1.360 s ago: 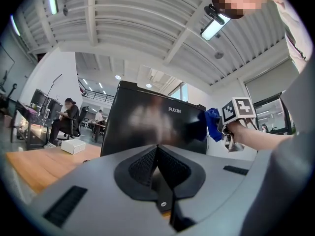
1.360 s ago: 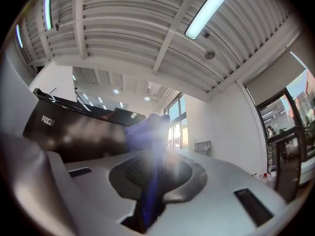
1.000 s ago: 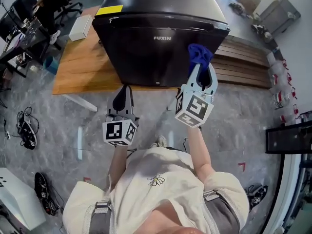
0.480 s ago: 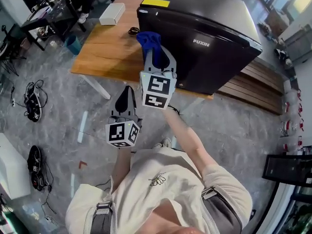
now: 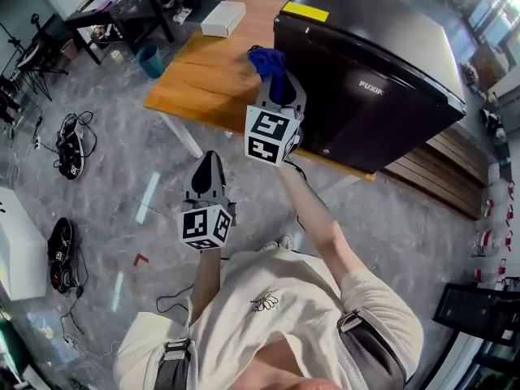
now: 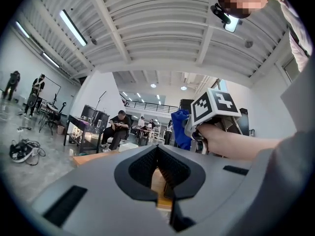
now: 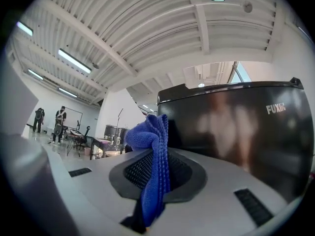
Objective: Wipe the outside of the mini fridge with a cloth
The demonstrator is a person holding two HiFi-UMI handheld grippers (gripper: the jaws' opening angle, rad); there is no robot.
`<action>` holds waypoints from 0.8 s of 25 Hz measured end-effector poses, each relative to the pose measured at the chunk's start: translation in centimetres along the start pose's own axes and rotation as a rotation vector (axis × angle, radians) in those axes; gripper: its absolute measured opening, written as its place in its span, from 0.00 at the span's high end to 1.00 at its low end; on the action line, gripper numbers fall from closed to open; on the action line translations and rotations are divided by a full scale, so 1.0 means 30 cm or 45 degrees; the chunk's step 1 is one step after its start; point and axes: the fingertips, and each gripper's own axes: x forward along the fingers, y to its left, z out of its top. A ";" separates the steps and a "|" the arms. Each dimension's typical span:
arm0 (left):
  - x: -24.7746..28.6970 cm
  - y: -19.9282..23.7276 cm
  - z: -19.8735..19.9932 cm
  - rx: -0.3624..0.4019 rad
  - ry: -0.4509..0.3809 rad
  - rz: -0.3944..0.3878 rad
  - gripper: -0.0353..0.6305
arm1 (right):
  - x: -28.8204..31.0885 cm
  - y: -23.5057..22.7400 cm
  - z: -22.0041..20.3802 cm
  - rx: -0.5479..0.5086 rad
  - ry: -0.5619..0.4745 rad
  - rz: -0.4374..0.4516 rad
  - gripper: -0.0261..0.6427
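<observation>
The black mini fridge marked FUXIN stands on a wooden table. My right gripper is shut on a blue cloth, held up beside the fridge's left front corner. In the right gripper view the blue cloth hangs from the closed jaws, with the glossy fridge door just to the right. My left gripper hangs lower, over the floor in front of the table, shut with nothing in it. The left gripper view shows its jaws closed together and the right gripper's marker cube beyond.
A white box lies at the table's far end. Wooden pallets sit right of the fridge. Shoes and cables lie on the grey floor at left. Desks and chairs with people stand at the back left.
My right gripper with the cloth swung from the fridge's front right side across to its left front corner. The head view turned, so the fridge now sits at upper right. The left gripper stayed low.
</observation>
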 end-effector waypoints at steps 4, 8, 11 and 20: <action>0.016 -0.010 0.005 0.013 0.003 -0.025 0.94 | -0.035 -0.050 -0.010 -0.019 -0.018 -0.038 0.87; 0.043 -0.045 -0.008 0.033 0.010 -0.080 0.94 | -0.102 -0.139 0.003 -0.007 -0.020 -0.066 0.87; 0.076 -0.091 -0.012 0.034 0.007 -0.131 0.94 | -0.161 -0.238 0.015 -0.005 -0.037 -0.125 0.87; 0.153 -0.248 -0.036 0.034 0.017 -0.289 0.94 | -0.350 -0.613 0.028 -0.024 -0.057 -0.414 0.87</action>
